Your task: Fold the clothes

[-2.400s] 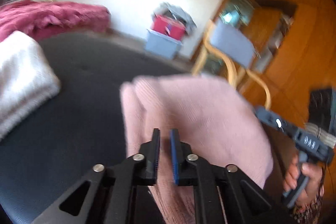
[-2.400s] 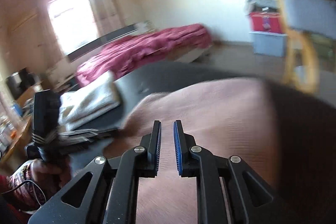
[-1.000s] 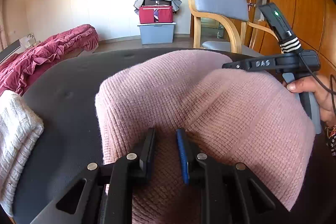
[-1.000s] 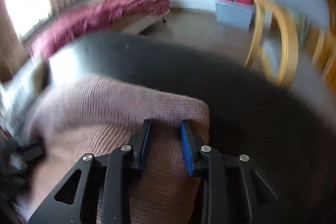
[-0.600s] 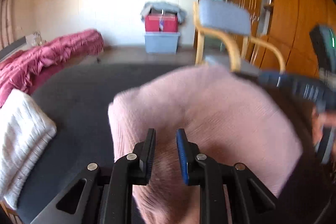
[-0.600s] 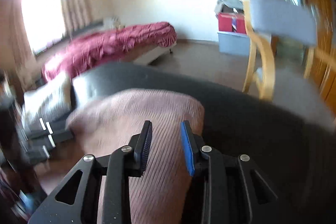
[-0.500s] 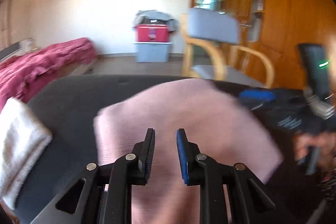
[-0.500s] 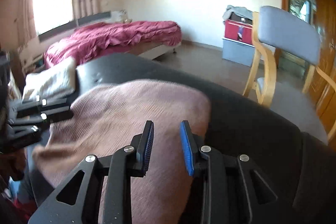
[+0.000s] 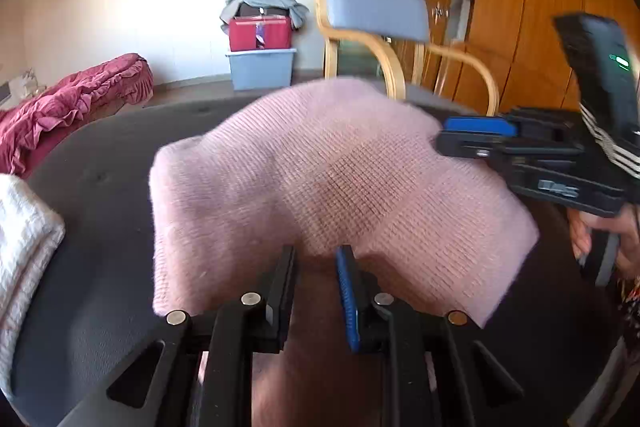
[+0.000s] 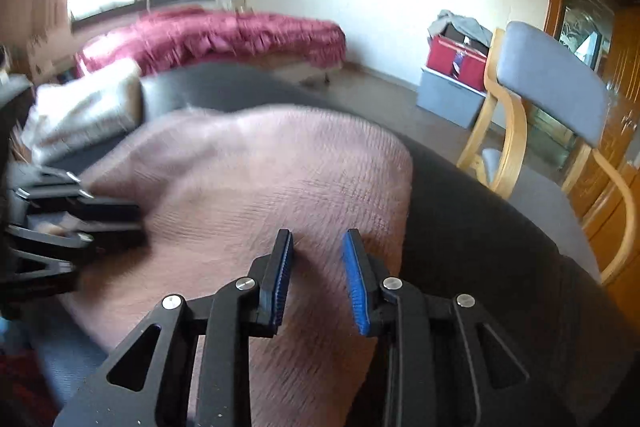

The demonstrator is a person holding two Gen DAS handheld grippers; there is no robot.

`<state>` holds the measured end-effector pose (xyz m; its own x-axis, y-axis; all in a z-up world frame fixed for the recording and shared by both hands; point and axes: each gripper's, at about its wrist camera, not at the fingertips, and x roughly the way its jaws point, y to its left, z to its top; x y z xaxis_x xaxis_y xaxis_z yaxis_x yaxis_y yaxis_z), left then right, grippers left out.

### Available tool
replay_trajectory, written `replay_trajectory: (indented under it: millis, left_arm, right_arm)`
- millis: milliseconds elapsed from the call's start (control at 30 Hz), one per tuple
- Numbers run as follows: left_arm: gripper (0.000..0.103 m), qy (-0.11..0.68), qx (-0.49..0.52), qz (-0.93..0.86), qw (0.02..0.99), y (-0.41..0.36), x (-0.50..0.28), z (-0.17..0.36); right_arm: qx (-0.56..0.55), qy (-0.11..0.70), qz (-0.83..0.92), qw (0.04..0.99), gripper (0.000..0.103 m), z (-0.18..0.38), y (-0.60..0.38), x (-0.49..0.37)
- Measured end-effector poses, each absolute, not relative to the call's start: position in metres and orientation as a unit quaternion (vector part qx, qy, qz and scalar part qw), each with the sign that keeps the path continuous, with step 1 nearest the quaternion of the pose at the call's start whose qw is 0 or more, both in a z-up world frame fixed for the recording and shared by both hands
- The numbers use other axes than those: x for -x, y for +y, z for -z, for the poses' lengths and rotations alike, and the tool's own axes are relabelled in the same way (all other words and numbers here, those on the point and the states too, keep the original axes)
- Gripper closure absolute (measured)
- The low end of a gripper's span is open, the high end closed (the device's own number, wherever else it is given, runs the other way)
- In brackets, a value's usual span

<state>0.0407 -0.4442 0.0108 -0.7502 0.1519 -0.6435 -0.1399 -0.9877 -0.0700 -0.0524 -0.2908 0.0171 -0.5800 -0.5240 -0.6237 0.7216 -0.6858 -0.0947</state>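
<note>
A pink knitted sweater (image 9: 320,167) lies folded and humped on the dark grey padded surface (image 9: 100,267). My left gripper (image 9: 316,251) is shut on its near edge, with thick fabric bunched between the pads. In the right wrist view the sweater (image 10: 260,179) runs up between the fingers of my right gripper (image 10: 318,237), which is shut on its right side. The right gripper (image 9: 448,137) shows turned sideways at the sweater's right edge, held by a person's hand (image 9: 600,239). The left gripper (image 10: 136,223) appears blurred at the sweater's left side.
A folded white knit (image 9: 24,239) lies at the left edge of the surface. Beyond the far edge stand a wooden armchair with grey pads (image 9: 376,7), a blue tub with a red box (image 9: 262,67), and a bed with a crimson cover (image 9: 72,99).
The right gripper swung across and levelled out, still on the sweater's right side. The left gripper stayed on the near edge and the sweater's middle stays humped.
</note>
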Motion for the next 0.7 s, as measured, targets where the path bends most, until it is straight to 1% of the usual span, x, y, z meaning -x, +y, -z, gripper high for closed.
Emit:
replay_trajectory:
  millis: [100,233,333,433,533,600,700]
  left_arm:
    - [0.082,0.007,0.337,-0.940,0.048,-0.448,-0.049,-0.008]
    - [0.082,-0.001,0.341,-0.939,0.045,-0.461,-0.048,0.004]
    - [0.082,0.006,0.334,-0.942,0.046,-0.462,-0.049,0.009]
    - [0.082,-0.012,0.341,-0.938,0.055,-0.468,-0.048,0.009]
    - [0.083,-0.028,0.346,-0.936,0.064,-0.474,-0.051,0.001]
    - [0.083,-0.052,0.332,-0.939,0.066,-0.483,-0.057,-0.009]
    - [0.083,-0.088,0.299,-0.948,0.070,-0.493,-0.067,-0.025]
  right_arm:
    - [-0.262,0.181,0.860,0.398,0.074,-0.026,-0.290,0.021]
    - [-0.292,0.246,0.832,0.402,0.074,-0.003,-0.303,-0.004]
    - [-0.333,0.255,0.820,0.390,0.074,0.024,-0.305,0.002]
    - [-0.336,0.218,0.828,0.393,0.075,0.029,-0.298,0.004]
    - [-0.334,0.214,0.827,0.399,0.074,0.024,-0.296,0.002]
    - [-0.331,0.214,0.825,0.406,0.074,0.019,-0.291,0.000]
    - [-0.300,0.181,0.840,0.415,0.074,-0.001,-0.283,-0.004]
